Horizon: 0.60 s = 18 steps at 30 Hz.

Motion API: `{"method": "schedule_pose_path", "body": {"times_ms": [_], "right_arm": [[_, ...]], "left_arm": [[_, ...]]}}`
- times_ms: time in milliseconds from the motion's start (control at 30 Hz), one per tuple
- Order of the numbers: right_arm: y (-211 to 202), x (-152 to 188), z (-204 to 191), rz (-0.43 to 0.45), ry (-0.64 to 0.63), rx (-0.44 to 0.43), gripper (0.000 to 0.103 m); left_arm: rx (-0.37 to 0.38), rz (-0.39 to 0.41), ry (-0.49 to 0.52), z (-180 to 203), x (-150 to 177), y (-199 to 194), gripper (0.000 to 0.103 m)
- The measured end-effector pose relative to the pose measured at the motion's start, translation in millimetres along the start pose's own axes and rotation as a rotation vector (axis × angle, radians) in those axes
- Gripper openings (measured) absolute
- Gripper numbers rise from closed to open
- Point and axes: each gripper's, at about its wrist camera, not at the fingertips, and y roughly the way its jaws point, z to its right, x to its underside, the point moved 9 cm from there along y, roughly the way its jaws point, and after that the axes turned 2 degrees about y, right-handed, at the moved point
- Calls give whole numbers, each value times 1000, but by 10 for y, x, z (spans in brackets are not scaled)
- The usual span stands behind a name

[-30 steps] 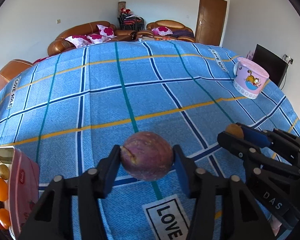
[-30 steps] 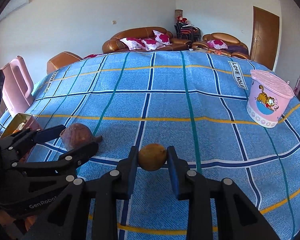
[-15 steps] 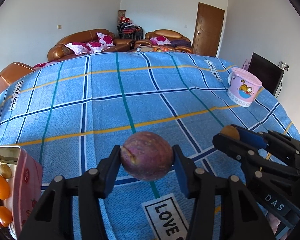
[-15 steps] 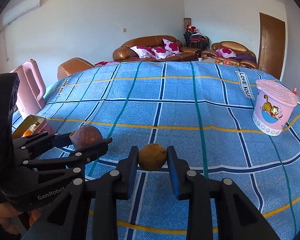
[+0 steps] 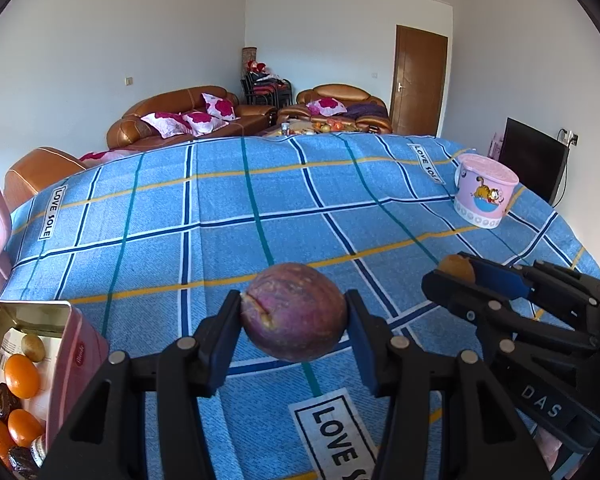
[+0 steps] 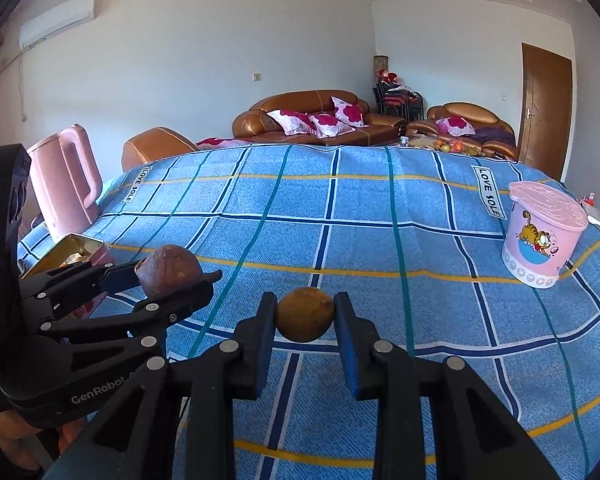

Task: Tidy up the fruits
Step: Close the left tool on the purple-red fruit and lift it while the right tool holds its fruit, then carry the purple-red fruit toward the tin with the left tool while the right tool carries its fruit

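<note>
the left gripper (image 5: 294, 316) clamps a purple fruit (image 5: 294, 312) at lower centre; the right gripper (image 6: 305, 316) pinches a small brown fruit (image 6: 305, 314). both grips are unchanged from earlier, though the view has tilted upward.

Bright daylight, everything's sharp, no blur. Heavy fisheye bending with dark corners, and soft shadows under the fingers (image 6: 266, 332) nearby.

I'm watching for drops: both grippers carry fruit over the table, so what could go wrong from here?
1. The purple fruit is round and pinched only at its sides by the left gripper; it may slip.
2. The brown fruit in the right gripper could roll away across the cloth if dropped.
3. The grippers are close and may bump.
</note>
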Motion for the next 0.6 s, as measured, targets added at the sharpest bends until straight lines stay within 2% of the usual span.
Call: {"method": "schedule_pose_path", "body": {"times_ms": [600], "right_arm": [[-113,-59,-8,66,-16,3,31]], "left_arm": [[-51,87,19,-3,-43,-197,53]]}}
